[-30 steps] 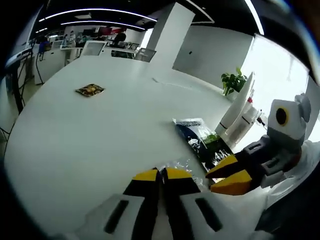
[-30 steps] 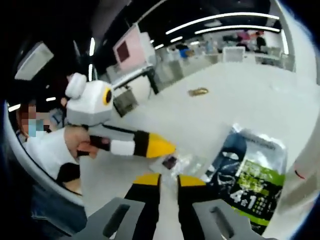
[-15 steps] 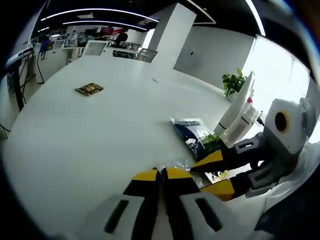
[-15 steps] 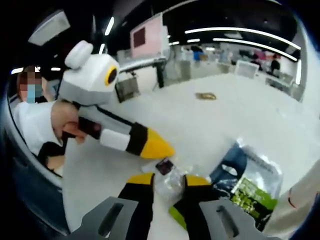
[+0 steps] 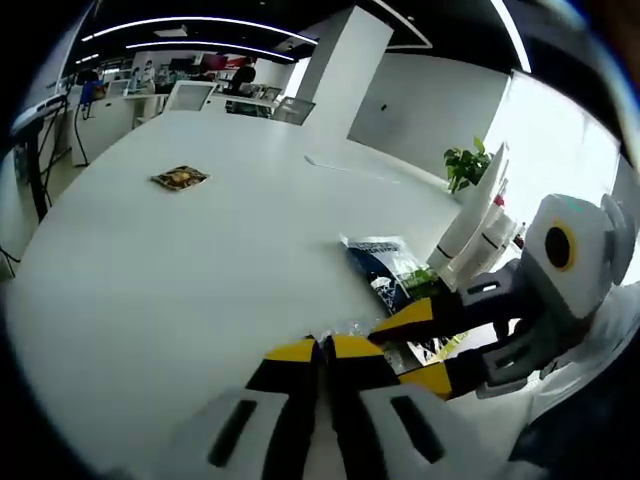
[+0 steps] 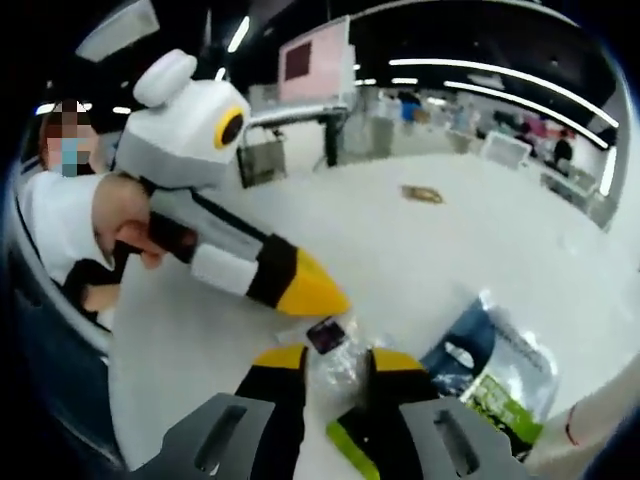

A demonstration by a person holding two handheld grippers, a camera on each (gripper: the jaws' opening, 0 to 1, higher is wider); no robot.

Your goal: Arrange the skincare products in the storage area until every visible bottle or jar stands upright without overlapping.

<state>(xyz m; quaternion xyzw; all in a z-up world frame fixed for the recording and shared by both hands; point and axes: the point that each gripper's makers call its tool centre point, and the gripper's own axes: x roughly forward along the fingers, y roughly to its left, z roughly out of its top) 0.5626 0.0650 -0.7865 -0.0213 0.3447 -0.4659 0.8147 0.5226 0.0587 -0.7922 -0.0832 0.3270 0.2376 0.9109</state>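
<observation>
open-plan office | white table (image 5: 180, 270) | distant desks with monitors (image 5: 188, 95) | ceiling strip lights (image 5: 190, 22)

Open white table (image 5: 180, 260) leftward; packet (image 5: 395, 275), tubes (image 5: 475, 235) crowding right.

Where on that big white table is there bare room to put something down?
Most of the table is bare: the wide stretch between the small packet and the dark pouch. It is crowded by the pouch, where both grippers, a clear wrapper and white bottles meet.
</observation>
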